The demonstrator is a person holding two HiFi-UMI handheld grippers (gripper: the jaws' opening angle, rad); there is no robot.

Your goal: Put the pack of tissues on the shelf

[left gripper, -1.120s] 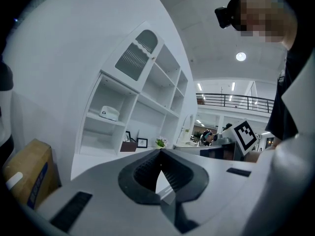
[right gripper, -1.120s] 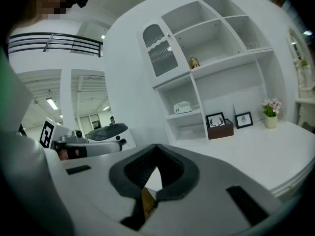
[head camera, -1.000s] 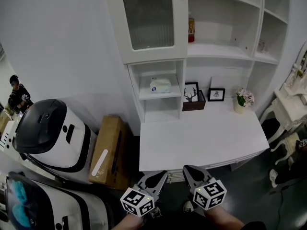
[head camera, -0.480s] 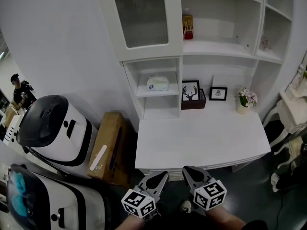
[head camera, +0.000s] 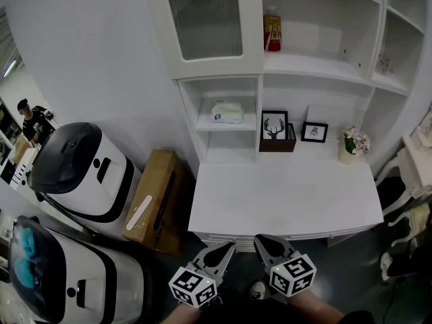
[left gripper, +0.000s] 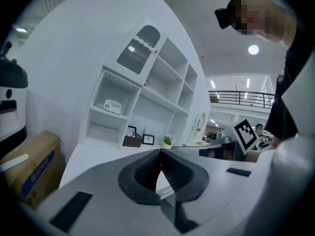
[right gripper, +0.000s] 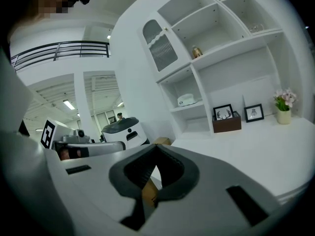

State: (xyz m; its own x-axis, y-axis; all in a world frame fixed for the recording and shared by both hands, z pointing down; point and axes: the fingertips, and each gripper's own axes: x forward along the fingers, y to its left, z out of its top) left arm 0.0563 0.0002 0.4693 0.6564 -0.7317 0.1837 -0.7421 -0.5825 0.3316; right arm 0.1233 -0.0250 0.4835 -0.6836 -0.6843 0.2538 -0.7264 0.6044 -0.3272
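A white pack of tissues [head camera: 227, 111] lies on the middle shelf of the narrow cubby in the white shelf unit [head camera: 223, 125]. It also shows in the left gripper view as the pack [left gripper: 112, 105] and in the right gripper view as the pack [right gripper: 187, 100]. Both grippers are far from it, low in front of the desk's near edge. My left gripper [head camera: 228, 247] is shut with nothing held; its tips [left gripper: 160, 154] meet. My right gripper [head camera: 259, 239] is likewise shut and empty, jaws closed to a point [right gripper: 156, 150].
A white desk [head camera: 283, 198] stands under the shelves with two picture frames [head camera: 274, 128], and a flower vase [head camera: 352, 143]. A bottle [head camera: 273, 32] stands on the upper shelf. A cardboard box [head camera: 152, 208] and two white machines [head camera: 77, 174] stand left. A person [head camera: 34, 123] stands at far left.
The head view has shifted a little, so the shelf unit and desk sit slightly differently in frame. Both grippers stay shut and side by side at the bottom.
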